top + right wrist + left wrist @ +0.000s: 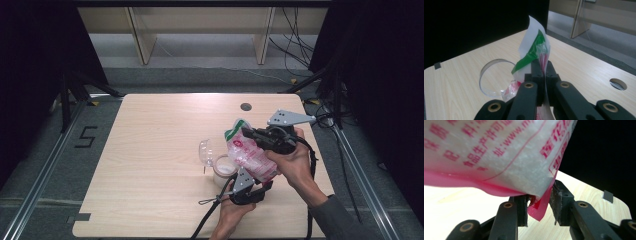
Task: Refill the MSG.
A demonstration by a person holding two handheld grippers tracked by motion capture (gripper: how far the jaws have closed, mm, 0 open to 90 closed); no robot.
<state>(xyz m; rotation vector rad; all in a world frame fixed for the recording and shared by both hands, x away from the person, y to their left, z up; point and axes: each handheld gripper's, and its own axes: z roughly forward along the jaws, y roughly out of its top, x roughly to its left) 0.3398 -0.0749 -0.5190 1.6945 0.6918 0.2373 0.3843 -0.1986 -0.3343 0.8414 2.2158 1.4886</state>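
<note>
A plastic bag point(250, 155) with red print, a pink bottom seam and a green-striped top hangs tilted over the table. My right gripper point(246, 133) is shut on the film near its top; in the right gripper view the jaws point(543, 67) pinch the bag point(534, 50). My left gripper point(255, 181) sits below the bag's lower end. In the left gripper view the bag point(499, 157) hangs close above, and its pink corner dangles between the parted pads point(556, 202) of that gripper point(540, 206). A clear jar point(224, 170) of white contents stands under the bag, its lid point(206, 151) swung open.
The wooden table point(150, 165) has a round cable hole point(245, 106) near its far edge. The jar's clear lid point(495, 77) shows left of the bag in the right gripper view. Black curtains flank the table, and wooden furniture legs stand beyond it.
</note>
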